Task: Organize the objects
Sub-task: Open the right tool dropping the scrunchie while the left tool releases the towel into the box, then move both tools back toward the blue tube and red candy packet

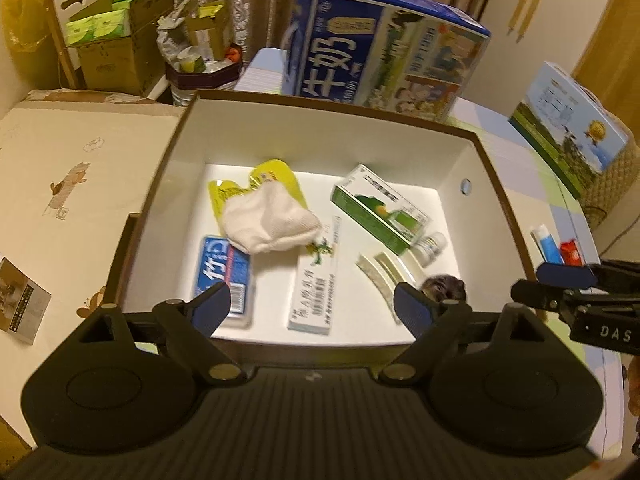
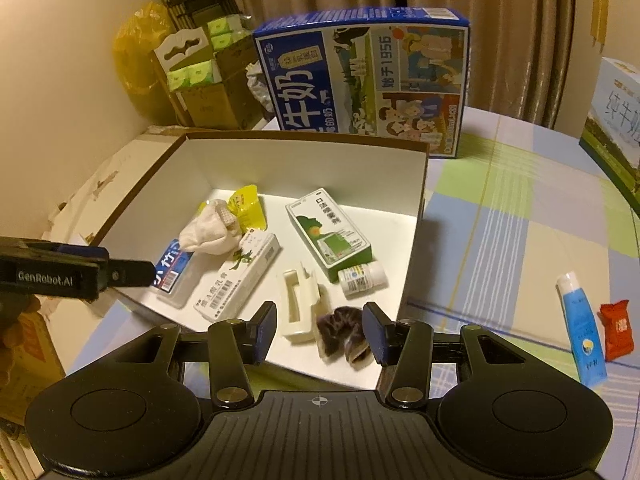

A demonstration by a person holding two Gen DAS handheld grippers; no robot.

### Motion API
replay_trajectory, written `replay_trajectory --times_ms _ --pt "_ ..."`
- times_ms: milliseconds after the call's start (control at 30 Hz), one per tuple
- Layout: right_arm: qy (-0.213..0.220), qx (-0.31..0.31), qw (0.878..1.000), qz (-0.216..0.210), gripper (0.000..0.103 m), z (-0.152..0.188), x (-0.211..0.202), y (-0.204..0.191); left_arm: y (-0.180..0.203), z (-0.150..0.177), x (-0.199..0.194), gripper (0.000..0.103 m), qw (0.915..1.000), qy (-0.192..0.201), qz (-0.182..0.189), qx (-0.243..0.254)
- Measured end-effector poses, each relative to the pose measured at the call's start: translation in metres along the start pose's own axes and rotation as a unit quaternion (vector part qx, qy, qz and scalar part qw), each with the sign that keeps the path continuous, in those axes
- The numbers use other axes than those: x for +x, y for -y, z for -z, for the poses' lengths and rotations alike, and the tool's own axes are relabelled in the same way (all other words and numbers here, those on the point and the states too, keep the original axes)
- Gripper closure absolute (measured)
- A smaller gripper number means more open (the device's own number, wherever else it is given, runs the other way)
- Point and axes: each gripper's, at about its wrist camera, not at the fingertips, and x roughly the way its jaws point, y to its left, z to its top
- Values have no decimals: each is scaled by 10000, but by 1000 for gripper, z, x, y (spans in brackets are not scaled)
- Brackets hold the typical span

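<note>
most items lay inside the box [image 2: 416,216]; blue tube [image 2: 582,328] and red packet [image 2: 618,330] remained right of it, both hand-held grippers [image 1: 312,308] [image 2: 320,334] apart, empty.

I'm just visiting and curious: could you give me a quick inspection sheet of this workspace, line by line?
Surface: checked tablecloth.
Job's things: open box holding a green carton, white sock, small bottle; blue tube and red packet lie outside on the cloth.
Clutter: big milk carton behind the box.
Grippers: left gripper open, empty; right gripper open, empty.
Cables: nothing seen.
Surroundings: curtain, stacked cardboard boxes.
</note>
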Motion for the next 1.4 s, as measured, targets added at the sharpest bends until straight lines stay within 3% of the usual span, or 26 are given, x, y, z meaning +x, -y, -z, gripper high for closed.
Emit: replay_trajectory --times_ms 700,1400 --pt "38 398 9992 -31 58 50 -53 29 82 53 -13 17 9972 -369 399 511" --pt "-5 1312 9899 539 58 111 -117 139 221 77 10 17 9834 -740 815 1439"
